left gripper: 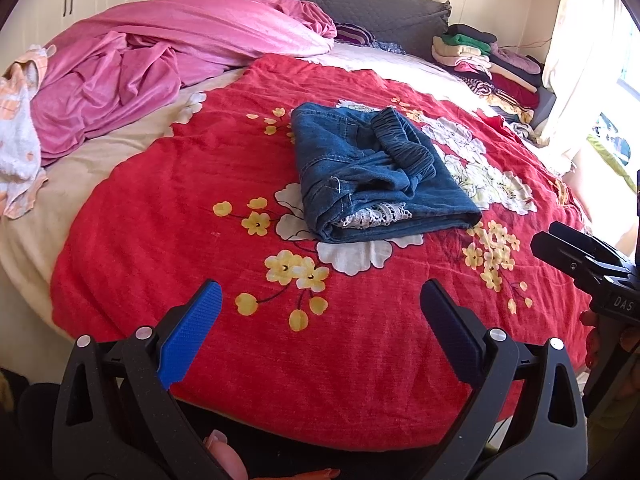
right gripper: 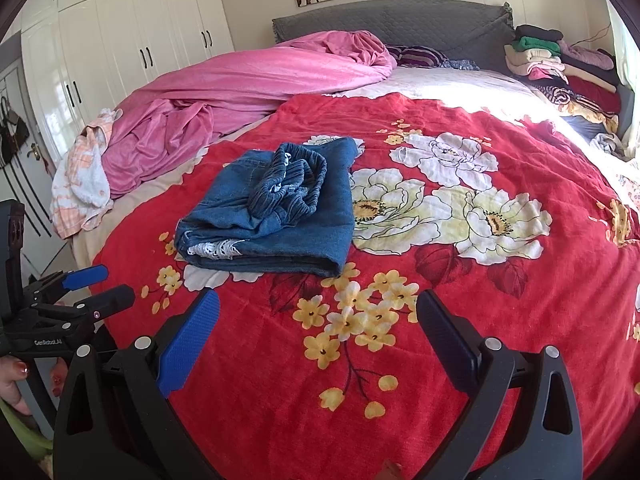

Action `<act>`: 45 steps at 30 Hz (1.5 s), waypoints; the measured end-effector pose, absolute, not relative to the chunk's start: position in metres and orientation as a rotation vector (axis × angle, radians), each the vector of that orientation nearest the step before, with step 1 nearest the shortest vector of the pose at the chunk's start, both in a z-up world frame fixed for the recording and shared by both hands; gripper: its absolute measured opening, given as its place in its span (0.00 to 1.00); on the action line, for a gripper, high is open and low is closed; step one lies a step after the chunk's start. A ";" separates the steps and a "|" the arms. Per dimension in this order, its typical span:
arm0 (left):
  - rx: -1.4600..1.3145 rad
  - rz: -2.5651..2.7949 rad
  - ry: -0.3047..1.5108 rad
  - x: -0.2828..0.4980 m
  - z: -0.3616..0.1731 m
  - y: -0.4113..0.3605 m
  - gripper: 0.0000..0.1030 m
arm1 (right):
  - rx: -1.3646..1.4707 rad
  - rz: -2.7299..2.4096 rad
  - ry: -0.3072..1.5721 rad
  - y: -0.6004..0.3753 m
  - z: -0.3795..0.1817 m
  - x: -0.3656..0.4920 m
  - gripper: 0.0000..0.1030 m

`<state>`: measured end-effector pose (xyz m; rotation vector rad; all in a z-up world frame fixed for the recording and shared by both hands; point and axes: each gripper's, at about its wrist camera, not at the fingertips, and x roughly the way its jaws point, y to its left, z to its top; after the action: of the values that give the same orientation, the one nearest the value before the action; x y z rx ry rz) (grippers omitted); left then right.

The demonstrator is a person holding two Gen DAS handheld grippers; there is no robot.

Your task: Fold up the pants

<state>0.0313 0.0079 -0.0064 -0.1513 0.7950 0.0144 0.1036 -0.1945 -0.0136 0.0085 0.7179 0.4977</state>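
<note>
Blue denim pants (left gripper: pixel 380 176) lie in a folded bundle on the red flowered blanket (left gripper: pixel 200 240), with the gathered waistband on top and white lace showing at the near edge. They also show in the right wrist view (right gripper: pixel 276 216). My left gripper (left gripper: pixel 320 304) is open and empty, held above the blanket short of the pants. My right gripper (right gripper: pixel 318 312) is open and empty, near and to the right of the pants. The left gripper shows at the left edge of the right wrist view (right gripper: pixel 104 286), and the right gripper's body at the right edge of the left wrist view (left gripper: pixel 588 260).
A crumpled pink blanket (left gripper: pixel 160 60) and a white and orange towel (left gripper: pixel 20 128) lie at the back left. A stack of folded clothes (right gripper: pixel 560 68) sits by the grey headboard (right gripper: pixel 400 20) at the back right. White wardrobes (right gripper: pixel 120 40) stand at the left.
</note>
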 end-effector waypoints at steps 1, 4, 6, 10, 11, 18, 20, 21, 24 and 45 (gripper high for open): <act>-0.150 0.014 0.795 0.031 -0.006 0.008 0.90 | 0.009 0.498 0.718 -0.194 -0.014 0.103 0.95; -0.152 0.016 0.796 0.031 -0.006 0.008 0.90 | 0.010 0.500 0.722 -0.194 -0.014 0.104 0.95; -0.153 0.014 0.795 0.031 -0.006 0.008 0.90 | 0.013 0.501 0.725 -0.194 -0.014 0.104 0.95; -0.152 0.018 0.798 0.032 -0.006 0.008 0.90 | 0.012 0.500 0.725 -0.194 -0.014 0.104 0.95; -0.153 0.017 0.800 0.031 -0.007 0.008 0.90 | 0.012 0.501 0.725 -0.194 -0.014 0.104 0.95; -0.164 0.008 0.803 0.031 -0.009 0.009 0.90 | 0.013 0.493 0.726 -0.196 -0.016 0.105 0.95; -0.167 0.004 0.805 0.031 -0.010 0.008 0.90 | 0.011 0.491 0.728 -0.197 -0.016 0.105 0.95; -0.168 0.005 0.806 0.031 -0.010 0.008 0.90 | 0.011 0.490 0.728 -0.198 -0.016 0.105 0.95; -0.167 0.006 0.809 0.031 -0.011 0.008 0.90 | 0.010 0.489 0.729 -0.198 -0.017 0.106 0.95; -0.335 0.165 0.851 0.087 -0.017 0.107 0.91 | 0.074 0.227 0.787 -0.294 -0.034 0.163 0.95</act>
<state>0.0875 0.1071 -0.0172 -0.3355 0.8511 0.1647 0.1630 -0.2937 -0.0338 0.0744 0.7871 0.2267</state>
